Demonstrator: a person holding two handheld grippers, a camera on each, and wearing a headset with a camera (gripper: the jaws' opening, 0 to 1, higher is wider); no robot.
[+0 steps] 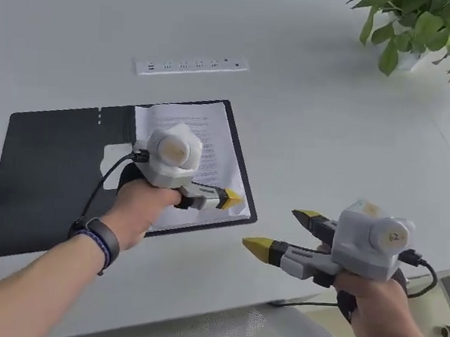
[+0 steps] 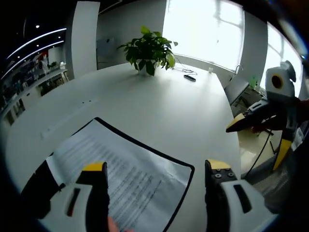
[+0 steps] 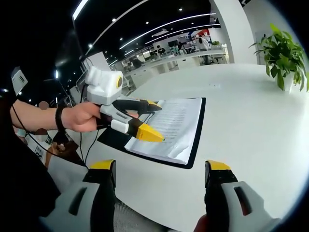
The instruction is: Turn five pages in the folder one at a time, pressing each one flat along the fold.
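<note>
Two yellow-tipped grippers. The right gripper [image 1: 280, 230], nearest at five o'clock in the head view, is empty, jaws apart. The left gripper [image 2: 157, 166], jaws also apart, hovers over the printed right-hand page [image 1: 211, 141] of one open black folder [image 1: 51, 167], at nine o'clock on the white table [image 1: 325, 128]. A turn seems pending: next, pinch a single sheet's edge. Beyond lie one white power strip [image 1: 191, 65] and one green potted plant [image 1: 421, 28].

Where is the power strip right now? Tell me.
In the head view the power strip lies flat on the white table, just beyond the far edge of the open folder, left of the potted plant.
</note>
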